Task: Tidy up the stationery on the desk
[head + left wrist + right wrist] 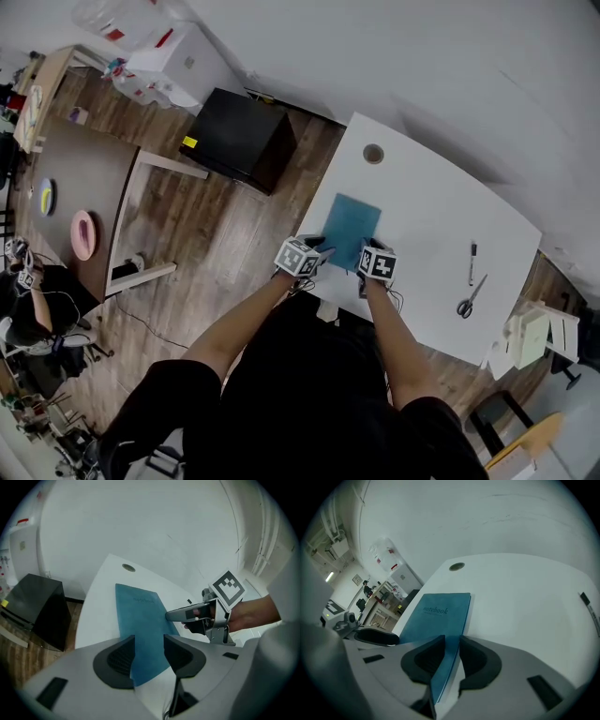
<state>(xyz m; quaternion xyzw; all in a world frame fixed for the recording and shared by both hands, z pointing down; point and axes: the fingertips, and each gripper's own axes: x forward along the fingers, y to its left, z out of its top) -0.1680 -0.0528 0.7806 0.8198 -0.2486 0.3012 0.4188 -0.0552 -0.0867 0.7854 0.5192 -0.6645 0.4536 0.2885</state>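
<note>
A teal notebook lies at the near left part of the white desk. My right gripper is shut on its near edge; the cover runs edge-on between the two pads. My left gripper stands at the notebook's near left corner. Its jaws are well apart and the cover's flat face shows in the gap, so it is open. In the head view the left gripper and right gripper sit side by side at the desk's near edge. A pen and scissors lie at the right.
A round cable hole is in the desk's far left corner. A black box stands on the wooden floor left of the desk, white walls behind. A brown table with plates is farther left. White boxes sit off the right corner.
</note>
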